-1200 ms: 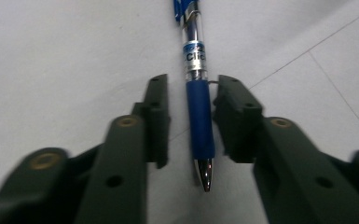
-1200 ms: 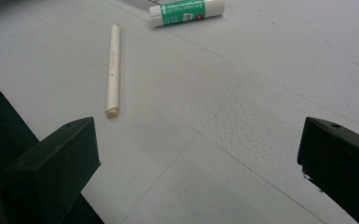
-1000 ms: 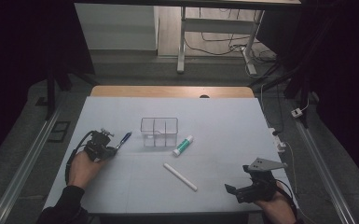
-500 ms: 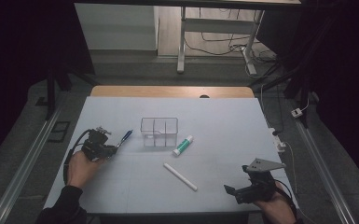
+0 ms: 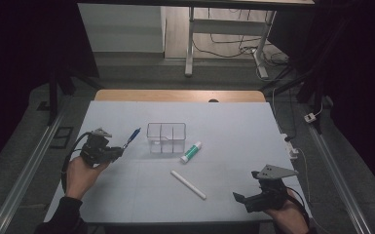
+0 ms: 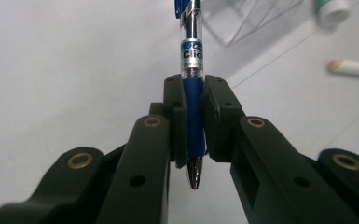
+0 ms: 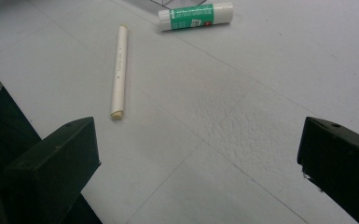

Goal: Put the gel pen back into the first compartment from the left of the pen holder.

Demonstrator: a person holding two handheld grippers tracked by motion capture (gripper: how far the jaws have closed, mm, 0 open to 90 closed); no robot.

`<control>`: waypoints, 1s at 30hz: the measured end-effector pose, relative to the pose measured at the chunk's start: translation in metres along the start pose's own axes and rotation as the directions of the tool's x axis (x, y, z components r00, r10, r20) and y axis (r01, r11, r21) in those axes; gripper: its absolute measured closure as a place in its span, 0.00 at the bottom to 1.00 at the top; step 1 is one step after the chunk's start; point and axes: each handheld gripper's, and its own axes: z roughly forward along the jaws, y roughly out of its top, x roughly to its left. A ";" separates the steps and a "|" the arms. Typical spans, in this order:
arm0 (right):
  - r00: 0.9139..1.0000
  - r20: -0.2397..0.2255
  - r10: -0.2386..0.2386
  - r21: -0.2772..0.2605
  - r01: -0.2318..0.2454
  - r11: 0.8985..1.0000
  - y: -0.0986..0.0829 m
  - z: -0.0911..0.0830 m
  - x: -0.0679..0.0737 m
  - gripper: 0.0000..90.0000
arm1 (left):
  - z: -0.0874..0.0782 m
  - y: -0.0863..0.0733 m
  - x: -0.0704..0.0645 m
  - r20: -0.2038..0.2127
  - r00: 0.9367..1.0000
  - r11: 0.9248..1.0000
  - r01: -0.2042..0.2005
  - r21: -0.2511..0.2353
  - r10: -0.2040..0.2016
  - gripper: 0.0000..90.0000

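As seen from the high view, the scene is laid out as follows.
Worktop: a pale sheet is spread over it, and the things are carried on that sheet.
Left gripper: held at the left side in the person's left hand; a blue pen is gripped by its fingers and points up and toward the clear divided box.
Clear divided box: stood near the middle of the worktop.
Glue stick: laid just beside the box, at its right front corner; whether they touch cannot be told.
White stick: laid slantwise, nearer the person than the glue stick and apart from it.
Right gripper: held low at the right front edge.

Left gripper view.
Fingers: closed narrowly on the blue grip of the pen, with the metal tip turned toward the camera and the clear barrel pointing away.
Background: a corner of the box, the cap end of the glue stick and the white stick are seen.

Right gripper view.
Fingers: spread wide, with nothing held between them.
White stick: laid ahead on the worktop, with the glue stick farther off.
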 end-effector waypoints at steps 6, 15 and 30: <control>1.000 -0.004 -0.010 0.003 0.010 1.000 0.001 0.001 0.001 0.00 | -0.006 0.004 -0.011 0.013 0.999 0.999 -0.038 -0.025 0.038 0.88; 1.000 -0.002 -0.026 -0.007 0.026 1.000 0.003 0.002 0.002 0.00 | -0.014 0.009 -0.027 0.052 0.995 0.993 -0.085 -0.084 0.090 0.88; 0.982 -0.038 -0.183 -0.037 0.182 0.983 0.032 0.021 0.028 0.00 | -0.012 0.013 -0.060 0.141 0.976 0.984 -0.151 -0.096 0.164 0.88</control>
